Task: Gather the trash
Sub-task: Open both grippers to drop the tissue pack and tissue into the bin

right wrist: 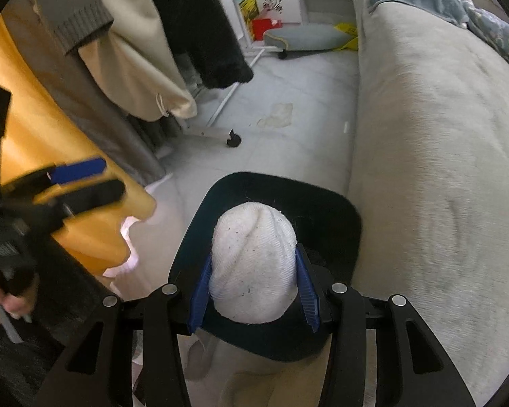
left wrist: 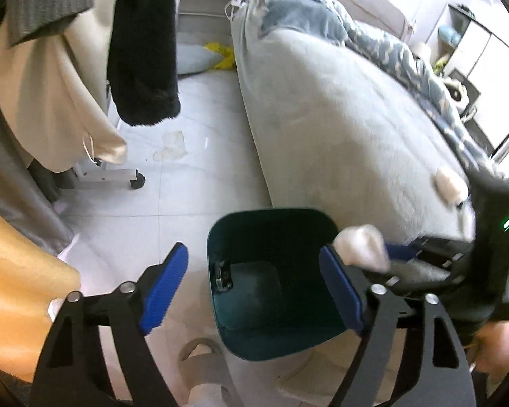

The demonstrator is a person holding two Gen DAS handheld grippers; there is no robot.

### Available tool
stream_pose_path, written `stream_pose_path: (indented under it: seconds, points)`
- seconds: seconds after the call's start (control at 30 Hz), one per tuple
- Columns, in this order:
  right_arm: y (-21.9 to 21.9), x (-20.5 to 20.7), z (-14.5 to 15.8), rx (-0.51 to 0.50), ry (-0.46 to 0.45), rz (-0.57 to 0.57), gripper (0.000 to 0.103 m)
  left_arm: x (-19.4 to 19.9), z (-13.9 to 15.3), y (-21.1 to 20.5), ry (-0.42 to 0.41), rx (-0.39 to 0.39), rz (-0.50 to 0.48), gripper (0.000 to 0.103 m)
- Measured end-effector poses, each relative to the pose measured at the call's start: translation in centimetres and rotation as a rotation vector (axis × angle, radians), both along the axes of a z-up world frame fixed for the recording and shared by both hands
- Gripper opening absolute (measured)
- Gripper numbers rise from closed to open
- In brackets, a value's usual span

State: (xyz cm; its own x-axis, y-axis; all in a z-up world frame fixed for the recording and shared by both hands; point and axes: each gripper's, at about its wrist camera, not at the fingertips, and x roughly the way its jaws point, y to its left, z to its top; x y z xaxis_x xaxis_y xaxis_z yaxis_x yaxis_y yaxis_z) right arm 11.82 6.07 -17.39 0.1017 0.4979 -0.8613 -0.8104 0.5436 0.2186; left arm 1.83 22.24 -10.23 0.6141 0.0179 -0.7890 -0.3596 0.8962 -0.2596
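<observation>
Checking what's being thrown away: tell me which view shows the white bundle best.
The right wrist view: the white bundle fills the middle, clamped in the right claw over the bin. The left wrist view shows only a blurred corner.

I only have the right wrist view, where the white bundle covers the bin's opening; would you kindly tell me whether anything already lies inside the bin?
Observer: Yes. The left wrist view shows one small dark item at the bottom of the bin, against its left wall. It is too blurred to identify.
Operator: Thank you. Is there any other trash on the bed?
Observer: A pale wad lies on the bed near its edge, beyond the white bundle.
</observation>
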Motion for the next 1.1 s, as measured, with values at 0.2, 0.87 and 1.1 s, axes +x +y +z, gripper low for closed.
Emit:
stream_pose_path:
  seconds: [0.2, 0.87, 1.1]
  points:
    - [1.5, -0.7, -3.4, -0.091, 0.023, 0.040, 0.047, -0.6, 1.6, 0.1, -0.048, -0.011, 0.001, 0.072]
    - [1.2, -2.1, -4.1, -0.154, -0.014, 0.041, 0.074, -1.2, 7.6, -3.2, -0.203, 0.077, -0.104, 0.062]
    - [-1.0, -2.8, 0.8, -0.067, -0.100, 0.036, 0.079, -1.2, 9.2, -5.5, -0.239, 0.122, -0.132, 0.065]
